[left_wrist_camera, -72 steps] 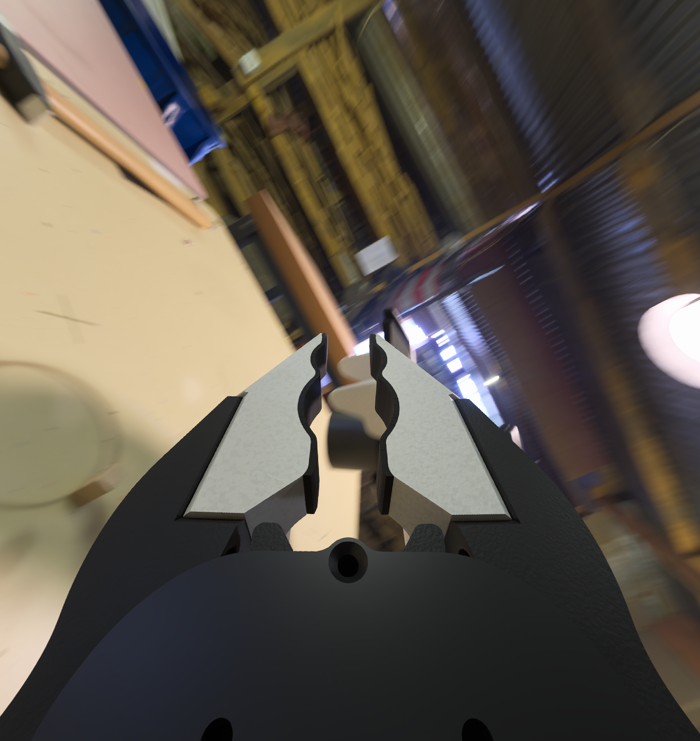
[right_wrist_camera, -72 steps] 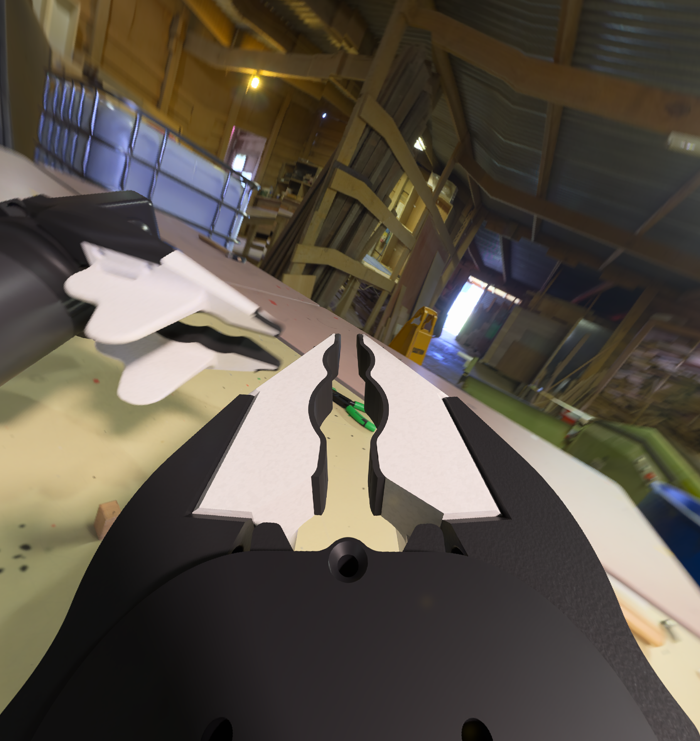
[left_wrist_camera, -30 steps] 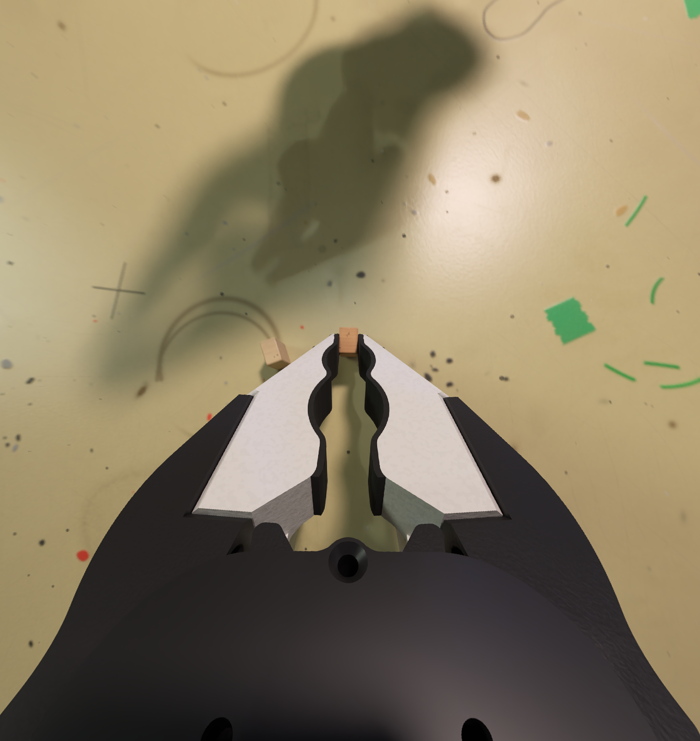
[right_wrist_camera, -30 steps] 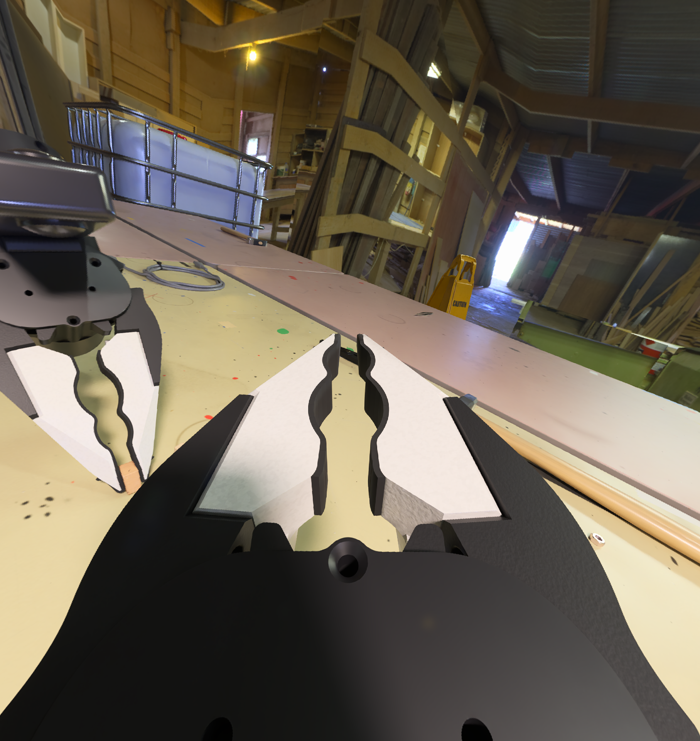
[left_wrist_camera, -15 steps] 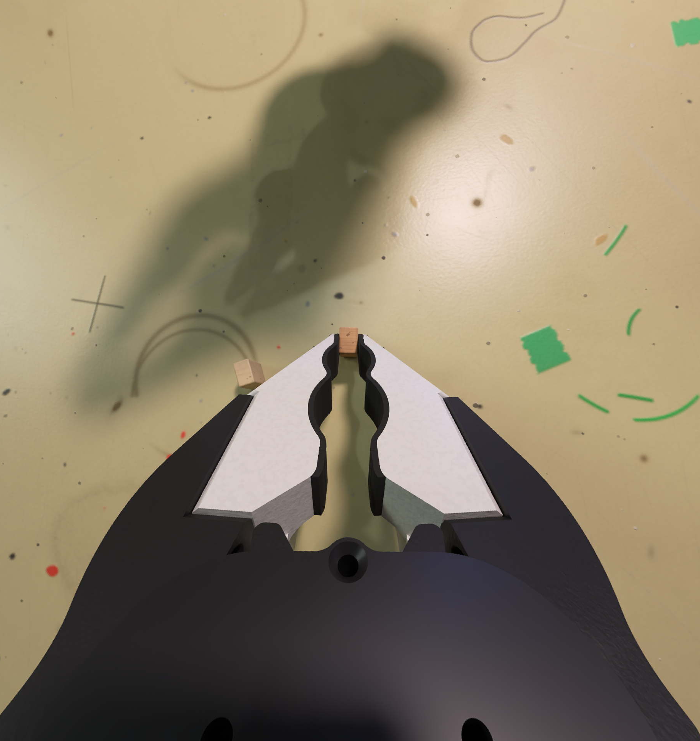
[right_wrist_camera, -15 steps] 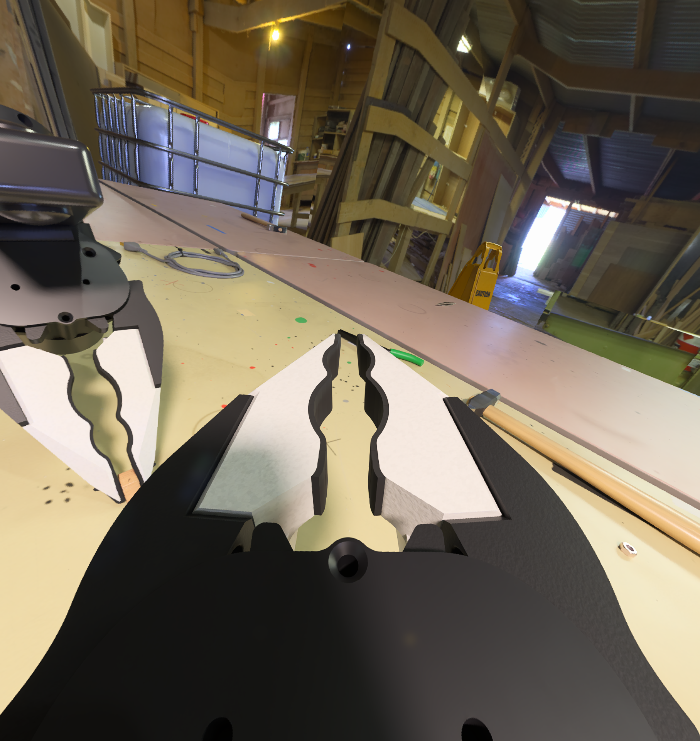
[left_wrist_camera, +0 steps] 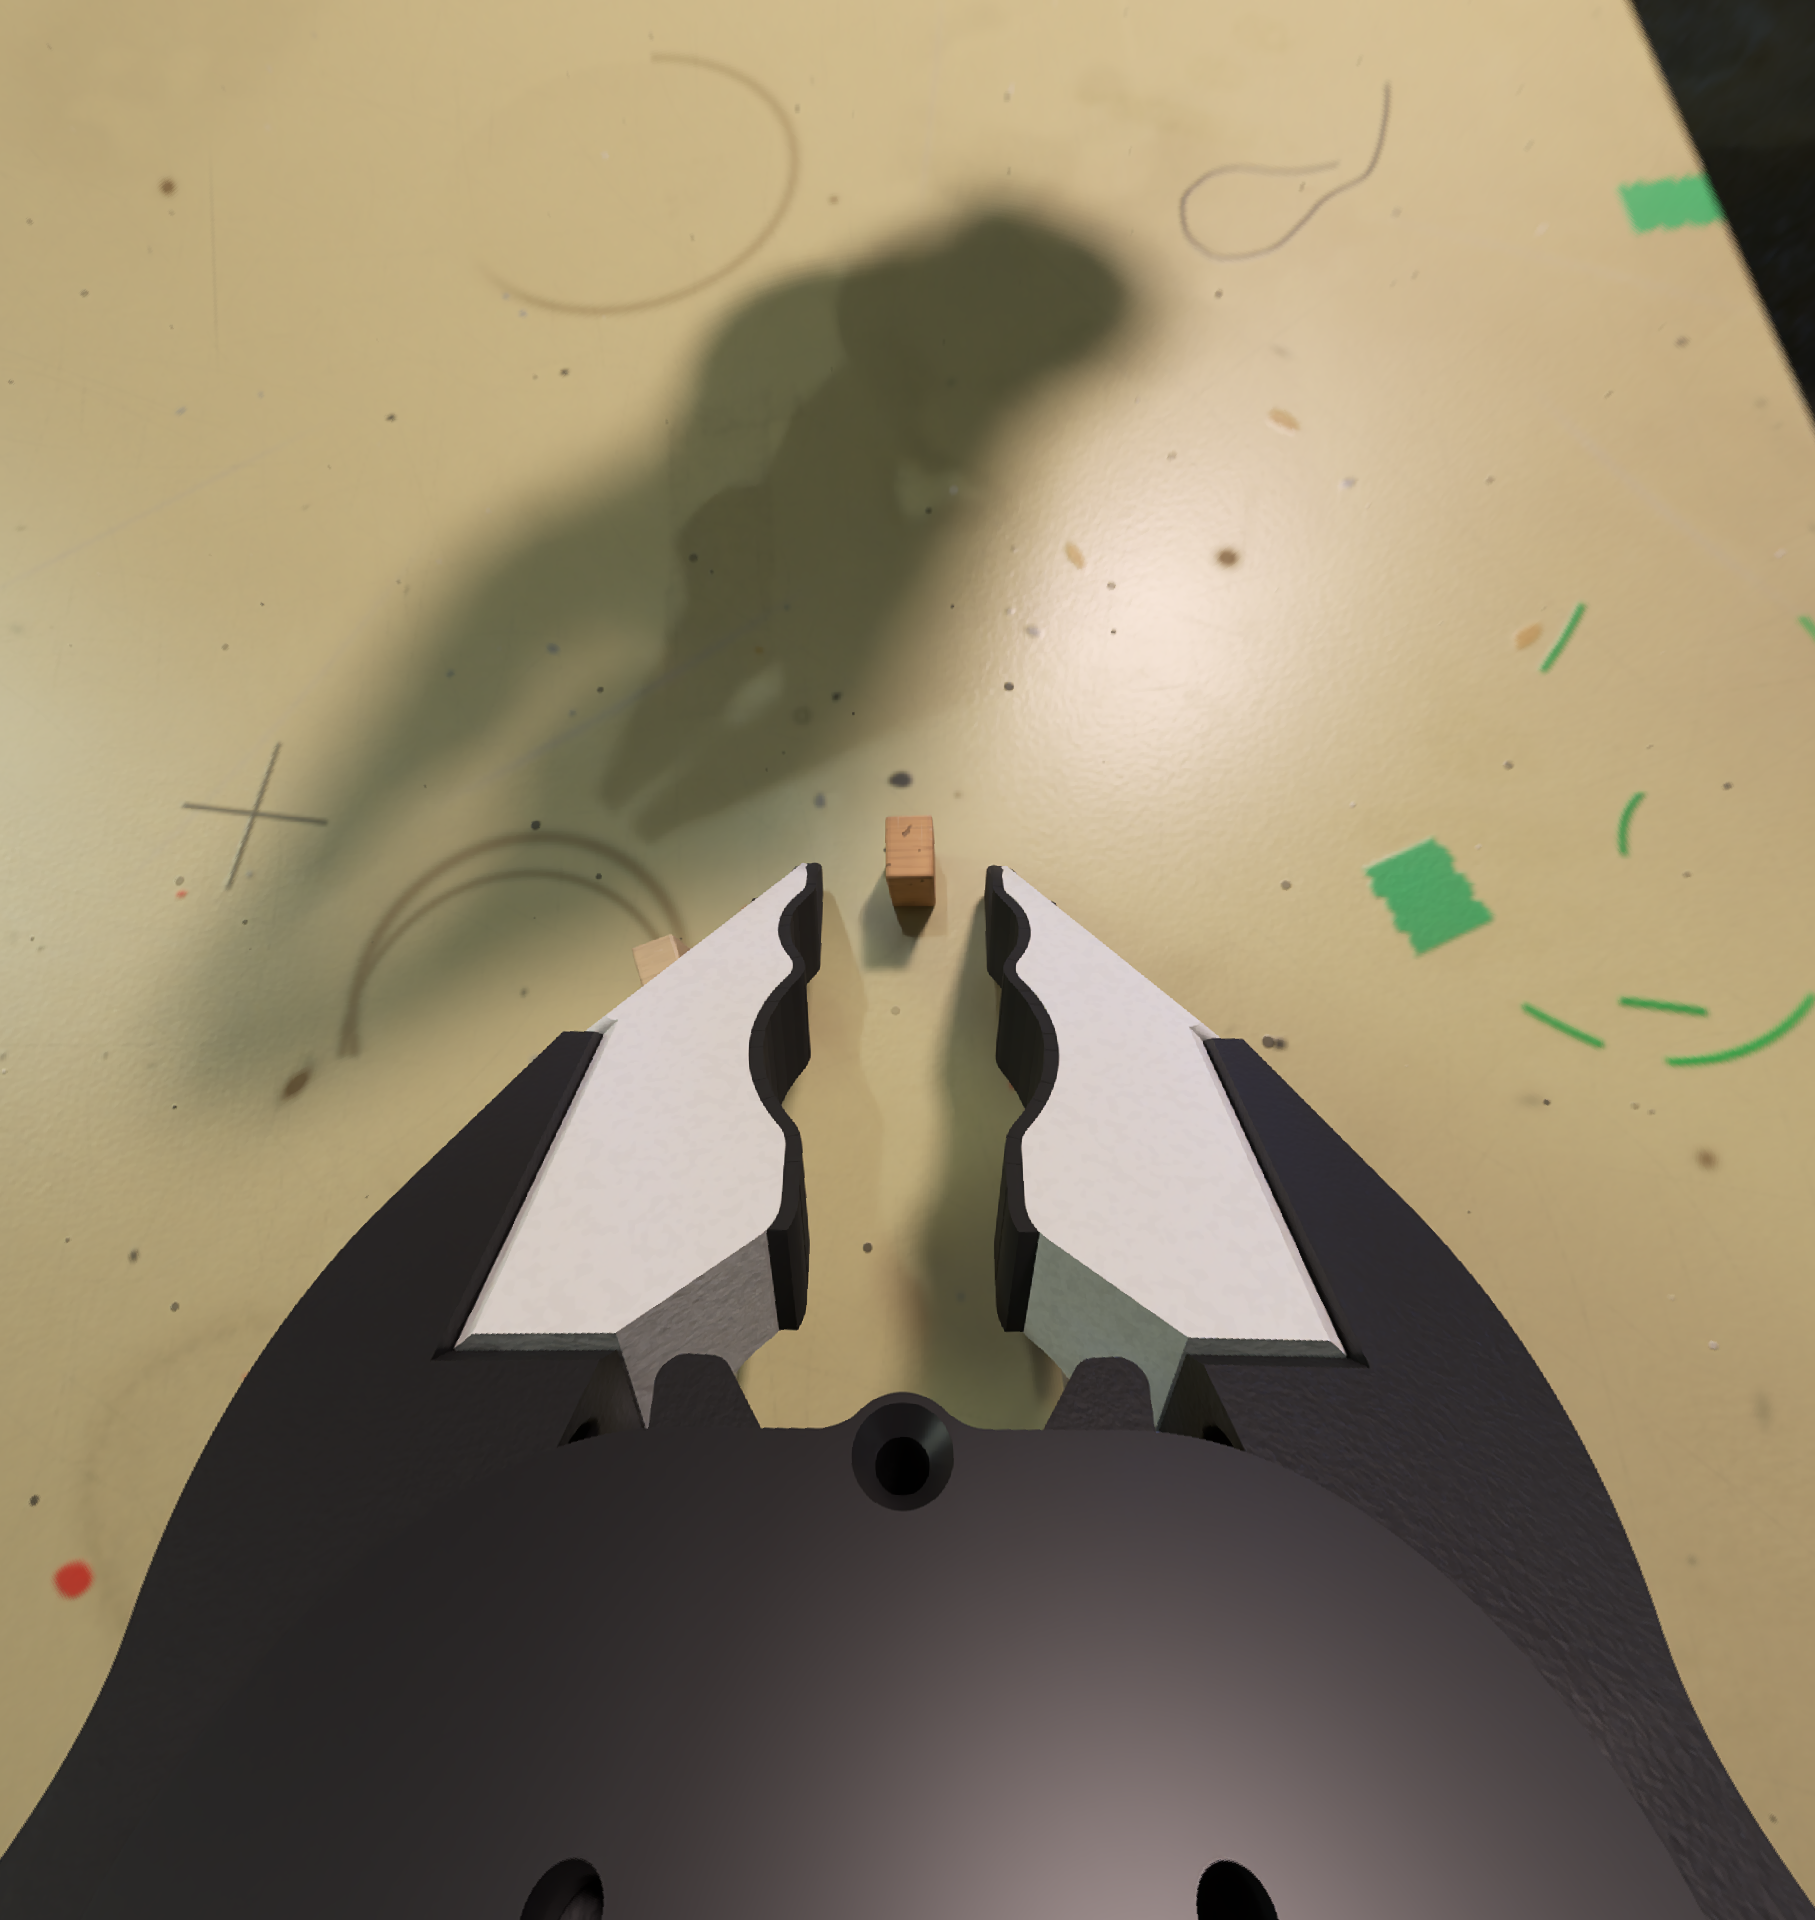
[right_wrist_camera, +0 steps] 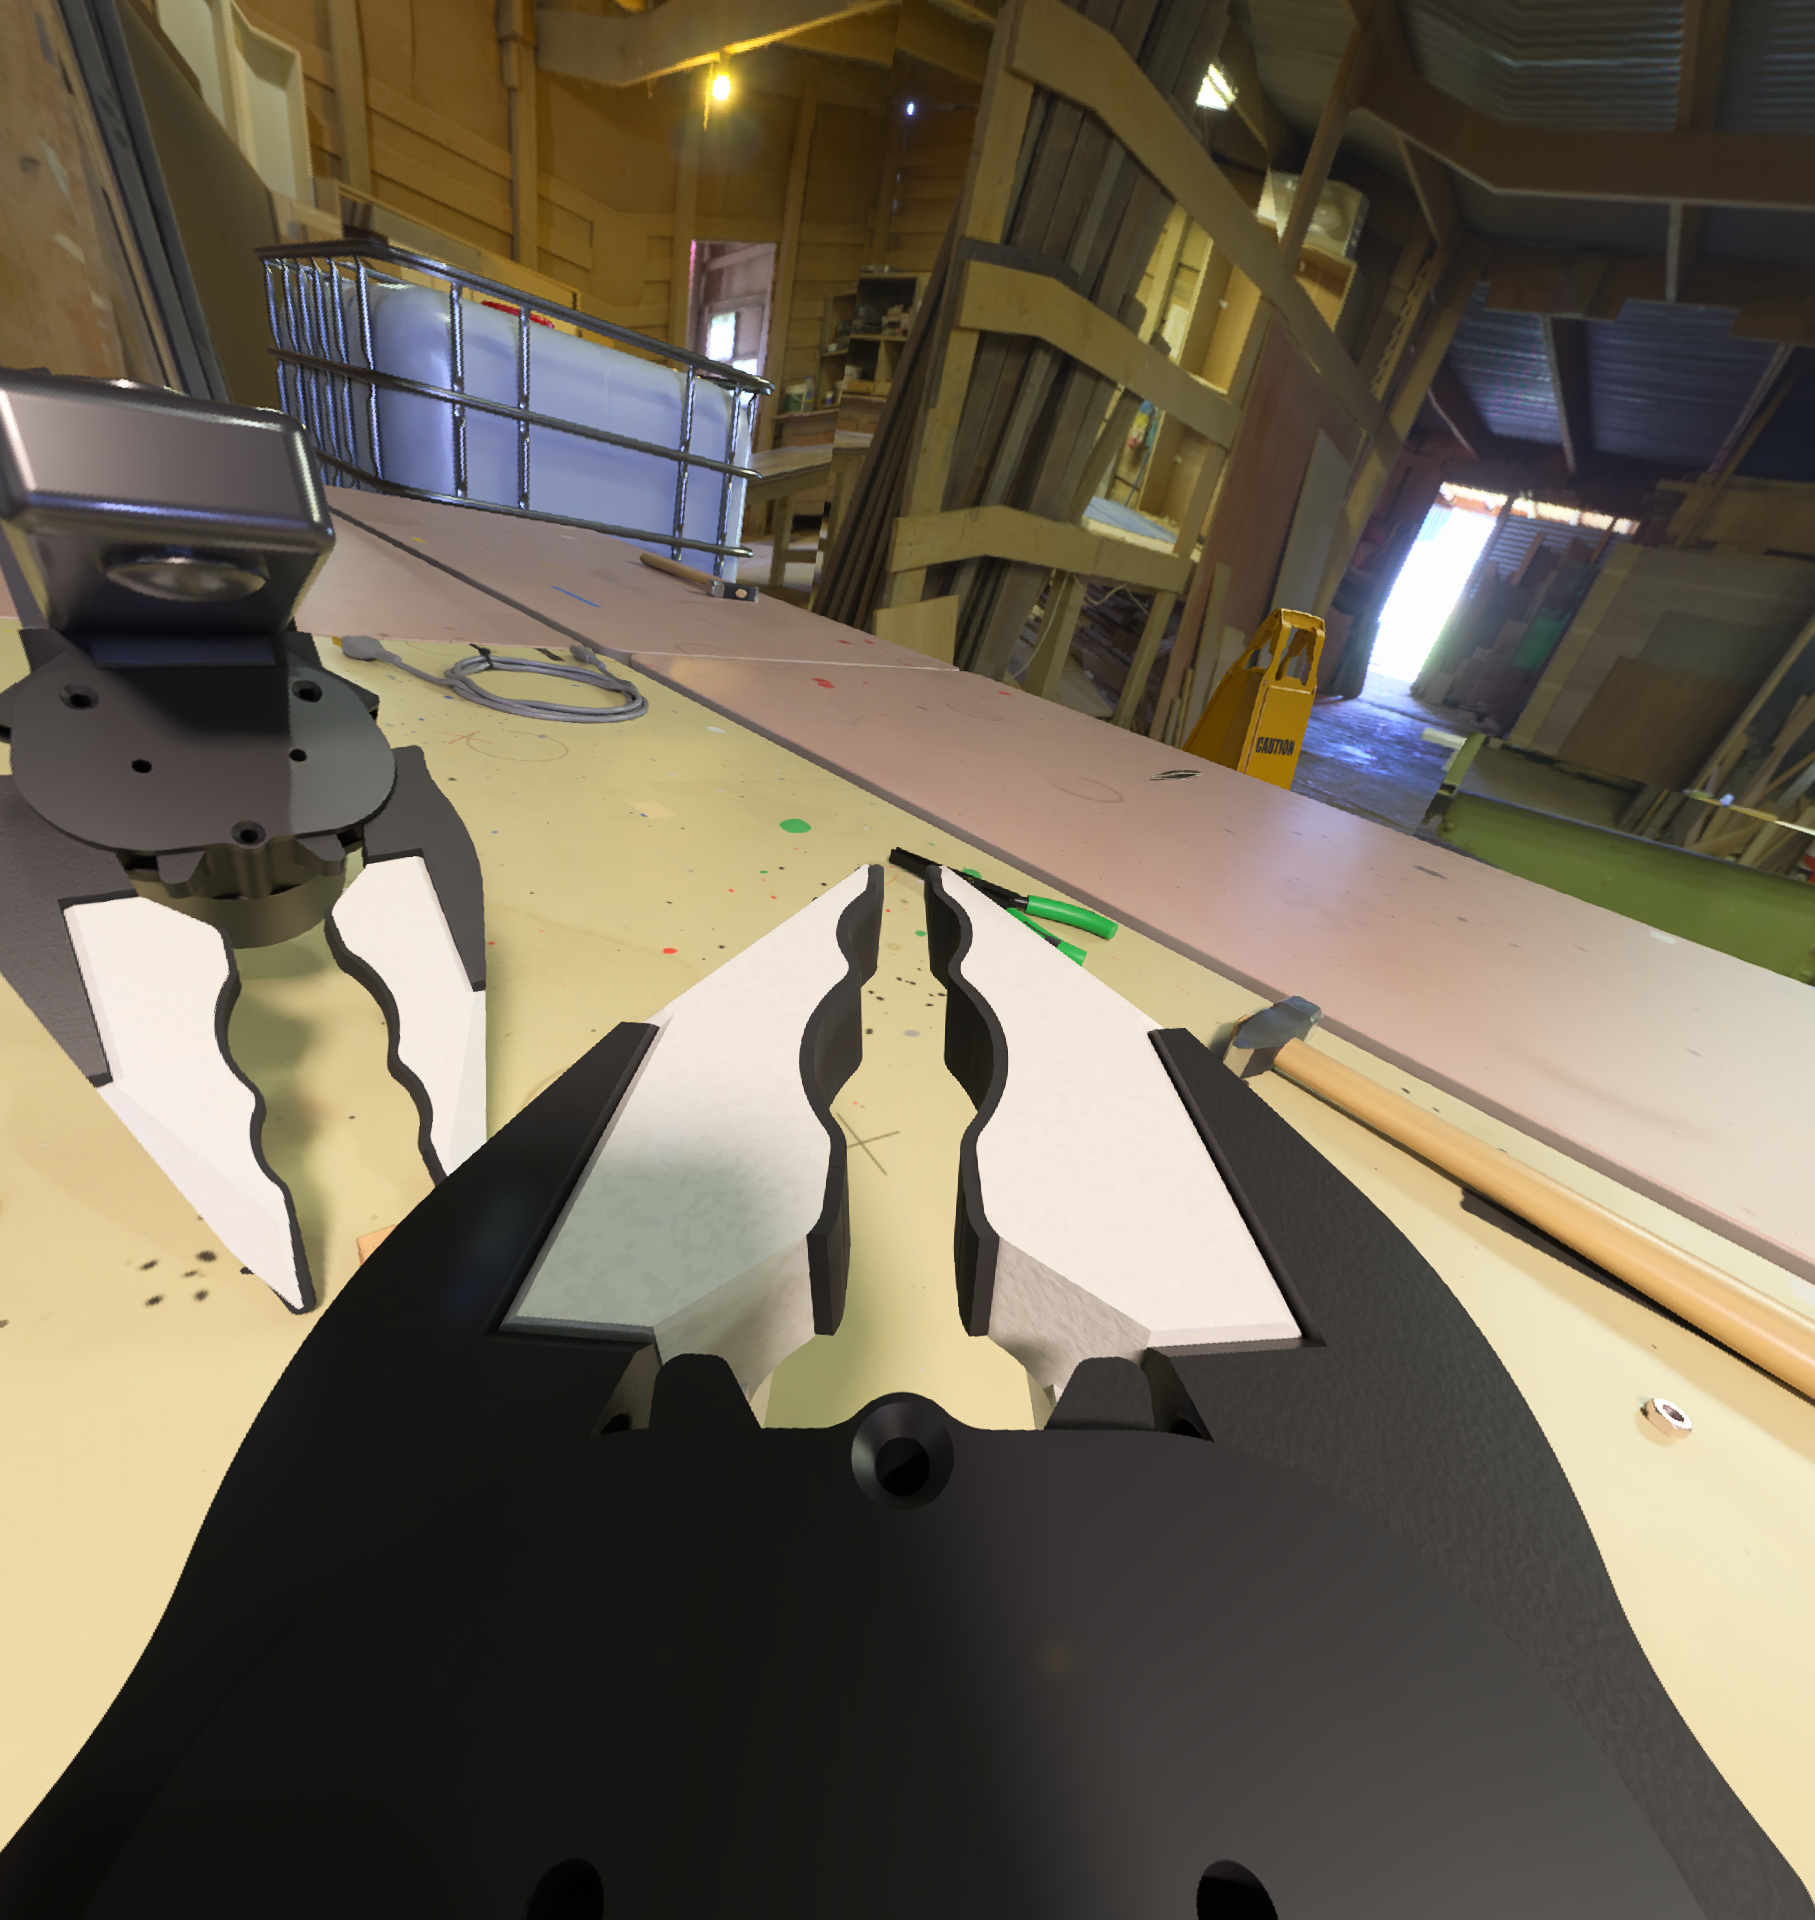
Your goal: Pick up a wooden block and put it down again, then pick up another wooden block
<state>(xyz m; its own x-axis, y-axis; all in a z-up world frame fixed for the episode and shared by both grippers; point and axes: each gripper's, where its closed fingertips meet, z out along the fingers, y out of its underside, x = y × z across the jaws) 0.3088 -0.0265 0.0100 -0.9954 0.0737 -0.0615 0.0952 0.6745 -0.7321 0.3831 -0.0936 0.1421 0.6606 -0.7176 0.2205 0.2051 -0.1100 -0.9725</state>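
Observation:
An orange-brown wooden block (left_wrist_camera: pixel 908 860) stands on the yellow table (left_wrist_camera: pixel 1246 727), just past my left gripper's fingertips and in line with the gap between them. My left gripper (left_wrist_camera: pixel 903 878) is open, points down at the table and touches nothing. A paler wooden block (left_wrist_camera: pixel 657 954) lies left of it, half hidden behind the left finger. In the right wrist view the left gripper (right_wrist_camera: pixel 363 1216) hangs open at the left, with a sliver of block (right_wrist_camera: pixel 373 1244) below it. My right gripper (right_wrist_camera: pixel 903 878) is shut and empty, low over the table.
A hammer with a wooden handle (right_wrist_camera: pixel 1557 1216) lies to the right, along a pink board (right_wrist_camera: pixel 1298 883). Green-handled pliers (right_wrist_camera: pixel 1048 920) lie ahead of the right fingertips. A grey cable (right_wrist_camera: pixel 539 686) lies farther back. A metal nut (right_wrist_camera: pixel 1667 1415) sits near the hammer. The table edge (left_wrist_camera: pixel 1713 156) runs at upper right.
My left gripper has opened and let go of the orange-brown block, which now stands on the table. The right gripper has stayed shut and shifted only slightly.

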